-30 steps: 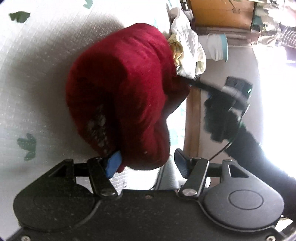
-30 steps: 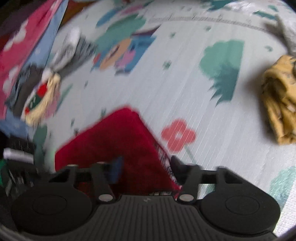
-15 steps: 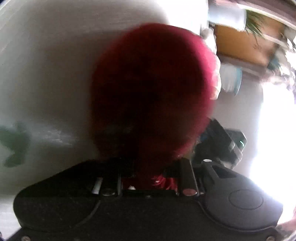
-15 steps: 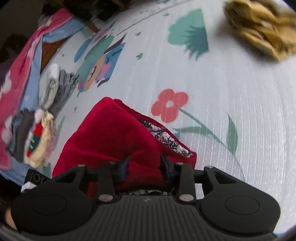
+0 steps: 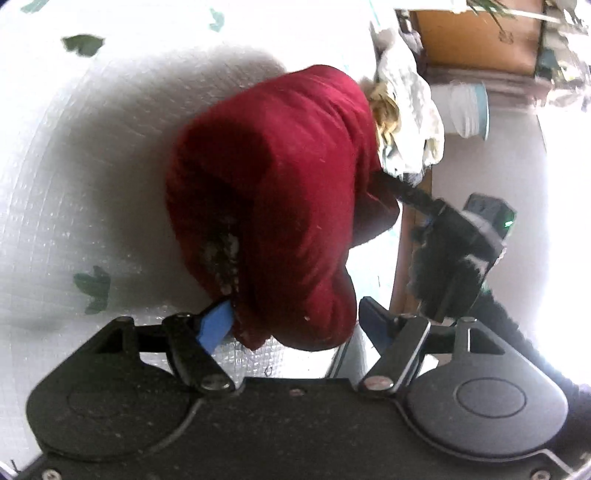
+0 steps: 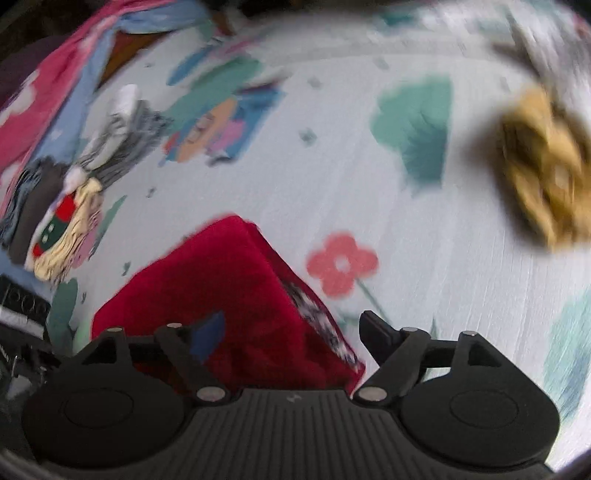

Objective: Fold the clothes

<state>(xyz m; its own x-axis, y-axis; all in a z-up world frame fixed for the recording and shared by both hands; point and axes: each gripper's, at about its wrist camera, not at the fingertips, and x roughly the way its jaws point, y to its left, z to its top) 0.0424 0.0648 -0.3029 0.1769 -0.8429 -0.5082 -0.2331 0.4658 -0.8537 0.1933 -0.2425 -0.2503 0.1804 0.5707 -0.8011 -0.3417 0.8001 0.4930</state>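
A dark red garment (image 5: 280, 206) lies bunched in a folded bundle on the white play mat (image 5: 74, 184). Its black-and-white patterned lining (image 5: 221, 254) shows at one edge. My left gripper (image 5: 295, 325) is at the bundle's near end, and its jaws are opening. The cloth sits between them, and the right finger (image 5: 373, 321) stands clear of it. In the right wrist view the same red garment (image 6: 229, 295) lies under my right gripper (image 6: 291, 332). Its jaws are opening too, with the cloth loose between them.
A crumpled yellow garment (image 6: 543, 173) lies at the far right of the mat. A stack of folded clothes (image 6: 74, 206) and a pink and blue blanket (image 6: 44, 92) sit at the left. A white and yellow clothes heap (image 5: 406, 122), a white bucket (image 5: 467, 110) and a wooden cabinet (image 5: 480, 33) stand beyond the mat.
Half a second ago both grippers were shut on the red garment. Both have now spread their jaws, and the garment rests on the mat.
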